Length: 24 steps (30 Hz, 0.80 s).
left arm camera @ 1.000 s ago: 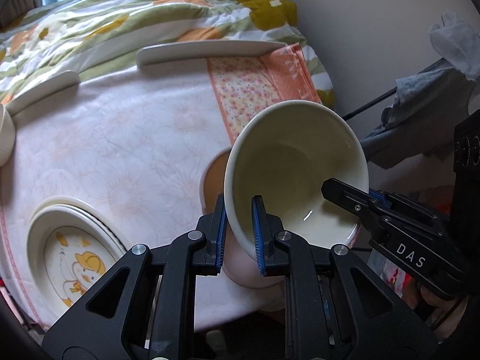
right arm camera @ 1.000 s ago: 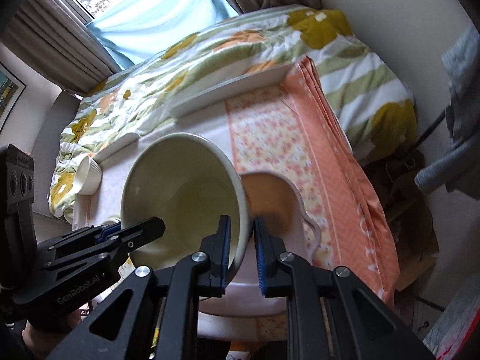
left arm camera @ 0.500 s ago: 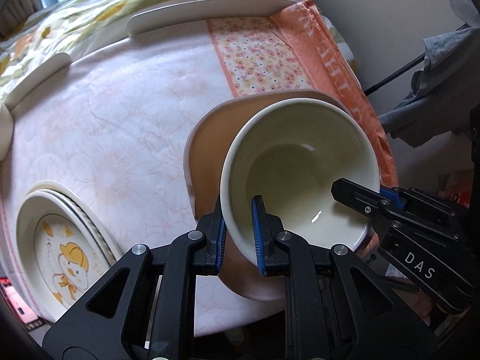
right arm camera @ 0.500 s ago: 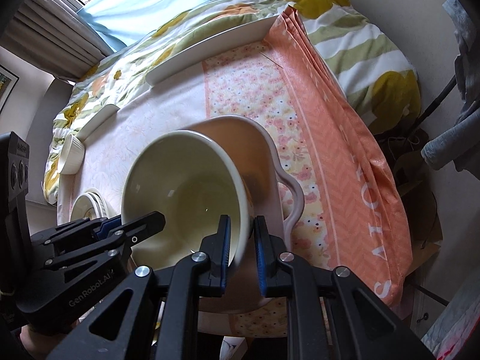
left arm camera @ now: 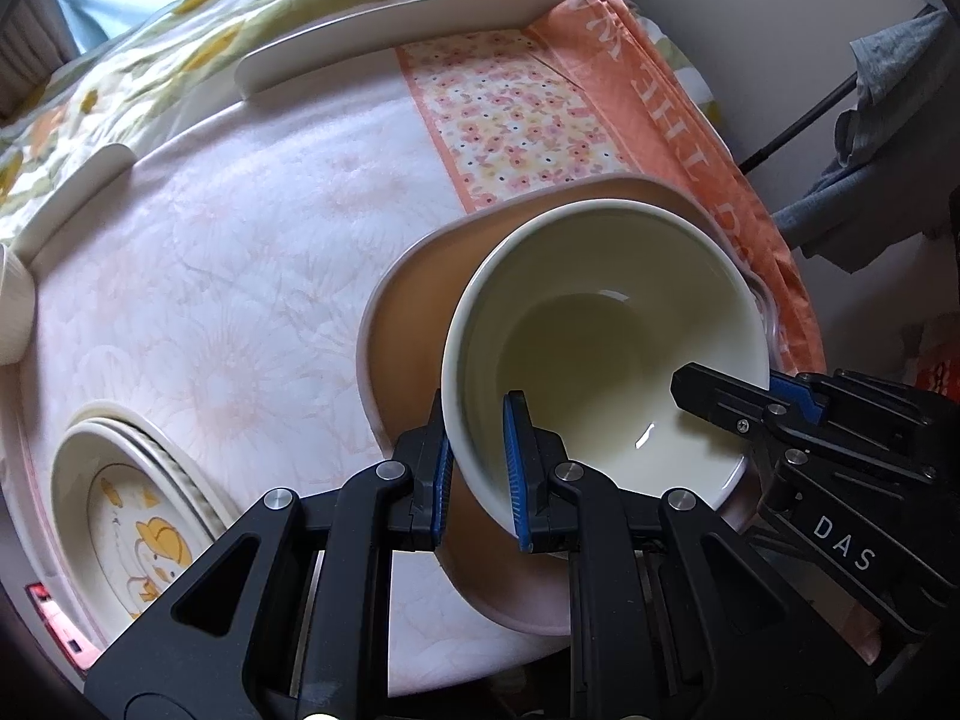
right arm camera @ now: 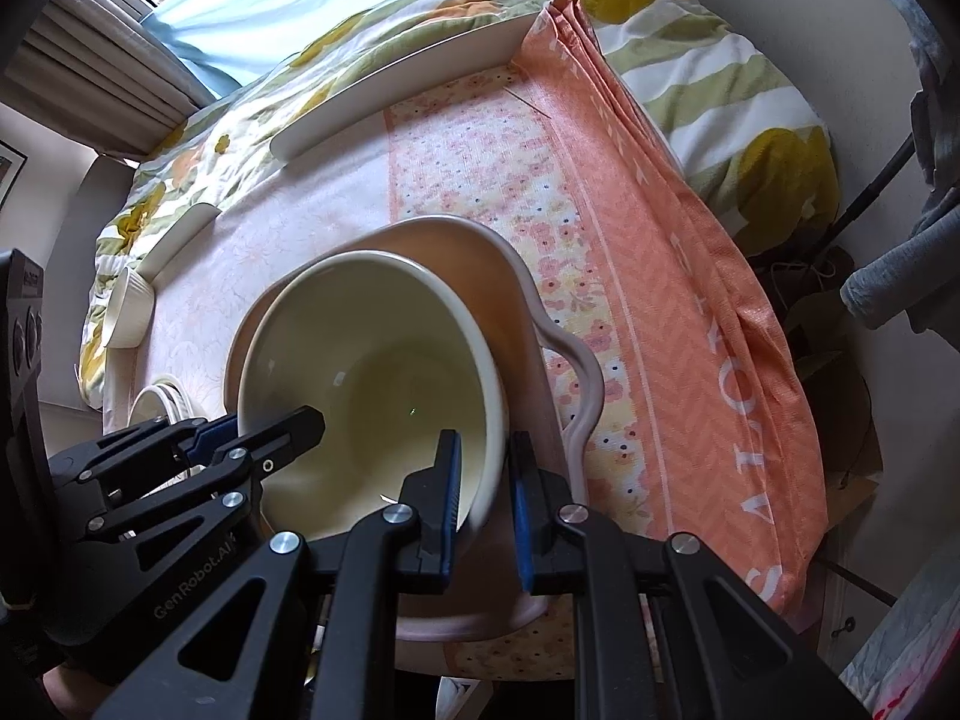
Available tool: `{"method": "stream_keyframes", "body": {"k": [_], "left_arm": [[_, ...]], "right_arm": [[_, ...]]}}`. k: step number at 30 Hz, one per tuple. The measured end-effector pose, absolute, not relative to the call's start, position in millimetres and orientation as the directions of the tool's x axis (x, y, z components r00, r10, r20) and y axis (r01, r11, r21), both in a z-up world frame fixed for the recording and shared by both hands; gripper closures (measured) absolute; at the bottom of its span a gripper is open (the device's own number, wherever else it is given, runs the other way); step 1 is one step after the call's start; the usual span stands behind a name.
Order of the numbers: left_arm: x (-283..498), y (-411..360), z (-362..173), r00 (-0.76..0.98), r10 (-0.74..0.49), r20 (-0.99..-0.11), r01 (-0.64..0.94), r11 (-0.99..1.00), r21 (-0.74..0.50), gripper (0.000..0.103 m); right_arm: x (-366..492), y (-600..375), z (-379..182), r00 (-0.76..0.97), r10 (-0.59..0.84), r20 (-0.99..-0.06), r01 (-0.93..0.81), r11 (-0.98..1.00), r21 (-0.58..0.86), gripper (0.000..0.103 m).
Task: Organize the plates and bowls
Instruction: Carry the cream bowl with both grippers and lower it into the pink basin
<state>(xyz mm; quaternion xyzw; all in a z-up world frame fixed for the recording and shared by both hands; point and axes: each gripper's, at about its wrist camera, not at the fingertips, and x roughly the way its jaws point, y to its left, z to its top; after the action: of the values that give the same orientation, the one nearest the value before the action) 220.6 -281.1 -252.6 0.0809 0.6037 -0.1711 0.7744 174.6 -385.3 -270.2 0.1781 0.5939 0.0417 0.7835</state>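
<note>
The table (left arm camera: 252, 276) carries a pale floral cloth (left arm camera: 228, 324) with an orange runner (right arm camera: 708, 276) along its right side, and a yellow-and-green quilt (right arm camera: 720, 78) lies beyond it. On the runner's near end sits a pink dish (right arm camera: 528, 324) with a looped handle. A cream bowl (left arm camera: 606, 348) is held over that dish, tilted, its mouth turned up toward both cameras.

Both grippers clamp the bowl's rim from opposite sides. The left gripper (left arm camera: 477, 468) has one blue pad inside the wall and one outside; the right gripper (right arm camera: 485, 507) does the same on the far rim. Each is clenched on the bowl, with no gap showing at the pads.

The step in hand looks like nesting the bowl into the pink dish. The bowl sits low inside the dish's outline, but I cannot tell whether its base touches the dish, since the bowl's own wall and the grippers cover that spot. The next move calls for levelling the bowl, settling it until it rests flat, then loosening both grips together so it does not rock or slide.

Toward the left edge lies a stack of plates (left arm camera: 120, 504), the top one bearing a yellow cartoon print, partly cut off by the left gripper's arm. A white ribbed cup (right arm camera: 129, 312) stands farther back, clipped by the frame in the left view. Two long white plates (left arm camera: 384, 42) lie at the table's far edge, seen only edge-on, so their shape is hard to judge.
</note>
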Motion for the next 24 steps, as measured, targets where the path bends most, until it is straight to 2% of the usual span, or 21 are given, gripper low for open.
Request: {"method": "stream_keyframes", "body": {"k": [9, 24], "left_arm": [[221, -282, -248, 0.224, -0.158, -0.962, 0.381, 0.922, -0.062, 0.089], [209, -272, -227, 0.264, -0.180, -0.948, 0.380, 0.922, -0.070, 0.089]], "right_arm": [[178, -377, -263, 0.242, 0.227, -0.943, 0.124, 0.957, 0.262, 0.089], [163, -384, -242, 0.269, 0.256, -0.929, 0.135, 0.945, 0.299, 0.089]]}}
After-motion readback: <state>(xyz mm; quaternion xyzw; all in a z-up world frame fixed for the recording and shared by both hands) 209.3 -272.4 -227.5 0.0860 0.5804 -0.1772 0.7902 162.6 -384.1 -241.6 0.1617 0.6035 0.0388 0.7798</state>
